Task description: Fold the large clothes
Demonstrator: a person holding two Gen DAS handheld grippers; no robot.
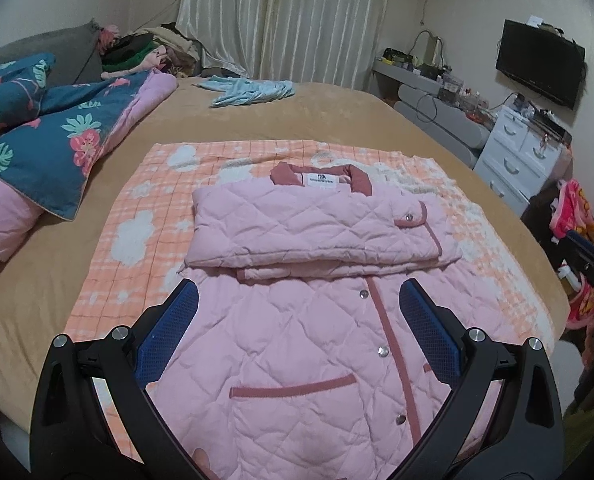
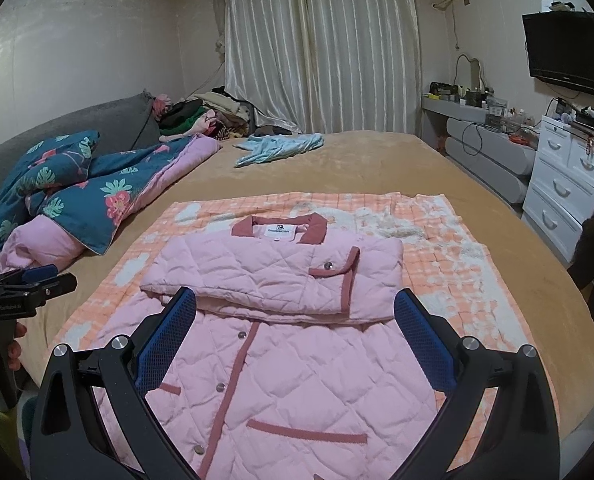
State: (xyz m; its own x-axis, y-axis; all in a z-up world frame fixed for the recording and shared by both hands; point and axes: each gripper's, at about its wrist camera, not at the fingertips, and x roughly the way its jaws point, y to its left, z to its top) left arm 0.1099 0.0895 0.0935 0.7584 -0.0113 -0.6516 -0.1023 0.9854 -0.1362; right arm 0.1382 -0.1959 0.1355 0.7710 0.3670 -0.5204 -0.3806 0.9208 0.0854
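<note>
A pink quilted jacket (image 1: 305, 340) with dark-pink trim lies front up on an orange checked blanket (image 1: 145, 200) on the bed. Its sleeves are folded across the chest below the collar (image 1: 321, 176). My left gripper (image 1: 297, 312) is open and empty, held above the jacket's lower front. My right gripper (image 2: 295, 320) is open and empty, also above the jacket (image 2: 289, 380), with the blanket (image 2: 437, 264) beneath. The left gripper shows at the left edge of the right wrist view (image 2: 37, 280).
A blue floral quilt (image 1: 45, 128) and pink bedding are piled on the bed's left side. A light-blue garment (image 1: 249, 90) lies at the far end. A white drawer chest (image 2: 565, 184), a grey desk and a wall TV (image 2: 565, 52) stand at the right.
</note>
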